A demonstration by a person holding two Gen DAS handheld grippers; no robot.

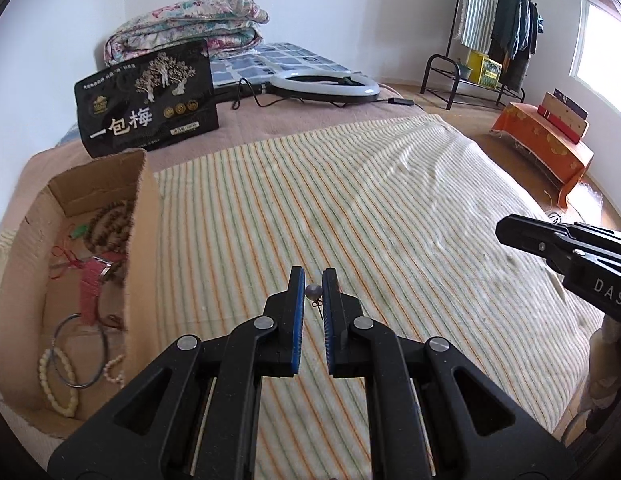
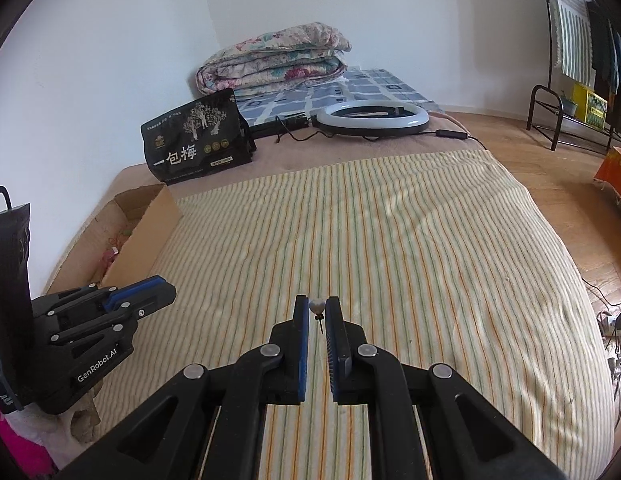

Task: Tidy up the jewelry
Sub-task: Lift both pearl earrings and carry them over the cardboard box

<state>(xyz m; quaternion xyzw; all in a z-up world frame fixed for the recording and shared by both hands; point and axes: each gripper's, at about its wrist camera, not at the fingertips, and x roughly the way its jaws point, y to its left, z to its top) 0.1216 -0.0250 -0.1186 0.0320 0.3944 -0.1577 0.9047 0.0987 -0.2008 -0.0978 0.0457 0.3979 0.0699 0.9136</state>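
Left gripper (image 1: 313, 280) pinching a grey pearl earring (image 1: 313, 291) over the striped blanket (image 1: 350, 184); right gripper (image 2: 317, 308) clamped on a pale pearl earring (image 2: 316, 305). Cardboard box (image 1: 140, 216) contents visible only from the left camera: bead bracelets (image 1: 110, 220), metal bangle (image 1: 80, 350) (red tangle hard to identify). From the right camera, box (image 2: 150, 216) interior mostly hidden.
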